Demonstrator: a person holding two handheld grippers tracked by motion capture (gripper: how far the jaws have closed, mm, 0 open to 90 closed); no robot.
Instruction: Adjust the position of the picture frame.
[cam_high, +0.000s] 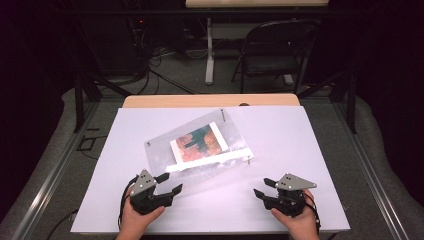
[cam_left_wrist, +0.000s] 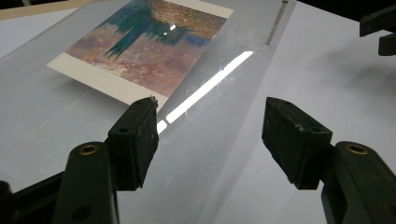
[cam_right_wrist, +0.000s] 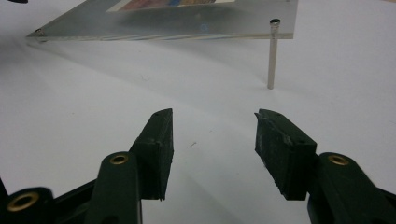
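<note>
A clear acrylic picture frame (cam_high: 200, 147) lies tilted on the white table (cam_high: 280, 140), holding a colourful print (cam_high: 196, 142). A thin metal pin (cam_right_wrist: 272, 53) props one corner above the surface. My left gripper (cam_high: 166, 184) sits at the frame's near left edge, jaws open, one jaw over the acrylic (cam_left_wrist: 210, 121) and one beside it. The print (cam_left_wrist: 140, 46) lies just ahead of it. To the right of the frame, my right gripper (cam_high: 263, 188) rests open on the table, pointing at the raised frame edge (cam_right_wrist: 177, 23), with nothing between its jaws.
A wooden strip (cam_high: 210, 100) runs along the table's far edge. Beyond it stand a black folding chair (cam_high: 275, 50), a white table leg (cam_high: 209, 50) and cables on the floor. Bare white surface lies right of the frame.
</note>
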